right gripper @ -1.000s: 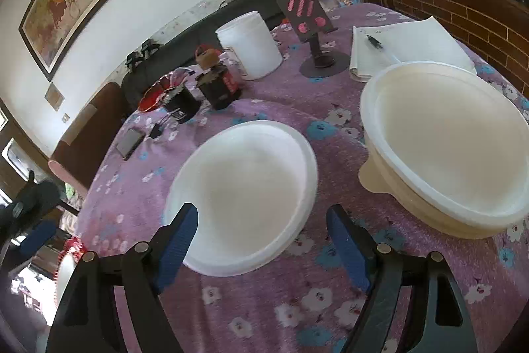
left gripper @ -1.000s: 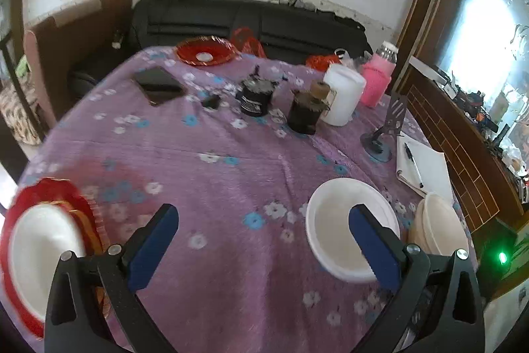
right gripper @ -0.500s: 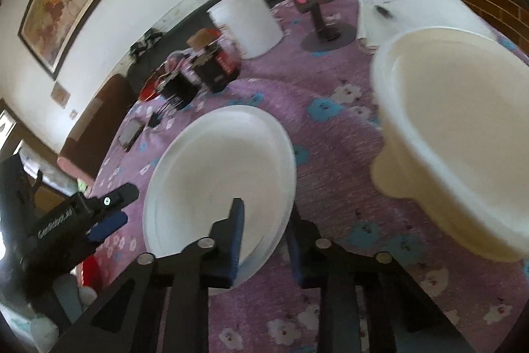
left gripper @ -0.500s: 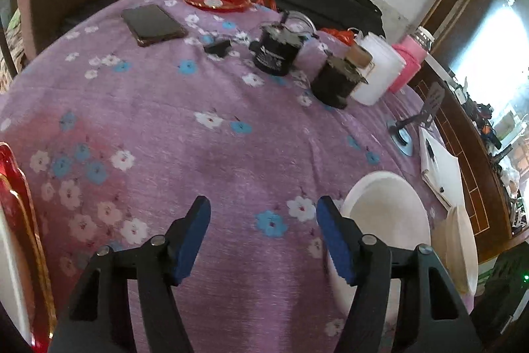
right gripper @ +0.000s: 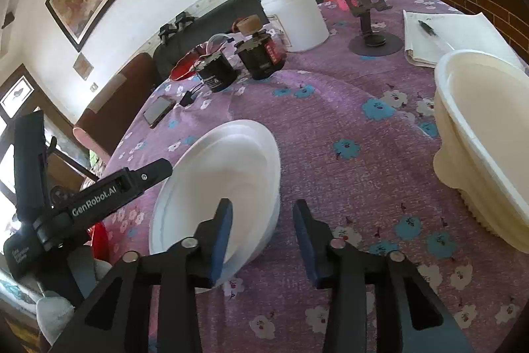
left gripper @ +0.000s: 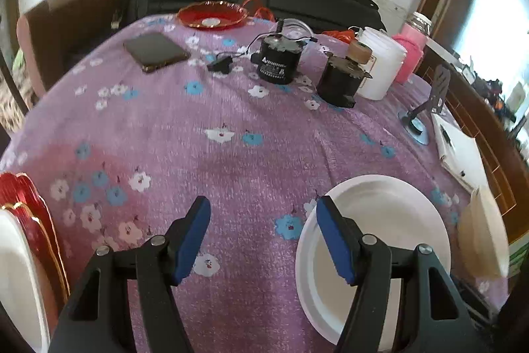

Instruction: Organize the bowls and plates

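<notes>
A white plate (left gripper: pixel 390 227) lies on the purple flowered tablecloth (left gripper: pixel 231 138); it also shows in the right wrist view (right gripper: pixel 224 174). My right gripper (right gripper: pixel 263 237) is open, its left finger over the plate's near rim, its right finger beside the rim. My left gripper (left gripper: pixel 263 237) is open and empty above the cloth, just left of the plate. A cream bowl (right gripper: pixel 486 128) stands right of the plate. A red plate (left gripper: pixel 29 220) with a white plate (left gripper: pixel 13 280) on it sits at the left edge. A red dish (left gripper: pixel 213 15) is at the far side.
A phone (left gripper: pixel 155 52), two black motors (left gripper: pixel 279 58) (left gripper: pixel 340 81), a white tub (left gripper: pixel 380 65), a pink bottle (left gripper: pixel 411 48), a phone stand (left gripper: pixel 426 108) and a notebook with pen (left gripper: pixel 459 148) stand on the far half. The left gripper's body (right gripper: pixel 82 197) shows left of the plate.
My right gripper has opened wider around the plate's near rim. My left gripper has drawn back and its view has swung toward the white plate; its fingers stay partly open.
</notes>
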Demonstrator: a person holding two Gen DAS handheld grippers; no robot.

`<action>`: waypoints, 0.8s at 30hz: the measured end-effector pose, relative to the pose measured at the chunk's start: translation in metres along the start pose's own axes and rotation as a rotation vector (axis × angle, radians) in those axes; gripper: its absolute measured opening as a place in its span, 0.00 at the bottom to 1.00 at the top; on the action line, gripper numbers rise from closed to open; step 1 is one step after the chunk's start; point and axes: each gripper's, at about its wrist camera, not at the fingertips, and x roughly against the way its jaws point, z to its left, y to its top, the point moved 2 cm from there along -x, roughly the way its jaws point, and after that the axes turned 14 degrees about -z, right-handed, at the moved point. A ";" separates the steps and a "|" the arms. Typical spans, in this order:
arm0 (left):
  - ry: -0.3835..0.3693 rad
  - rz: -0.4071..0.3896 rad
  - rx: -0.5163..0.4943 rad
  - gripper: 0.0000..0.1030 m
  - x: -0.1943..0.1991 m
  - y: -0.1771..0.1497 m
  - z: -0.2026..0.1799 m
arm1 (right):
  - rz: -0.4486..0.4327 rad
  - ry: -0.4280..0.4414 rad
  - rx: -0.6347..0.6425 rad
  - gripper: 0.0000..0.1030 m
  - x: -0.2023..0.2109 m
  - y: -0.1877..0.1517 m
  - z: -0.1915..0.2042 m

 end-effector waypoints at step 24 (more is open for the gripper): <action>0.002 -0.002 0.060 0.67 -0.001 0.000 0.012 | -0.004 -0.034 0.015 0.42 -0.001 -0.002 -0.004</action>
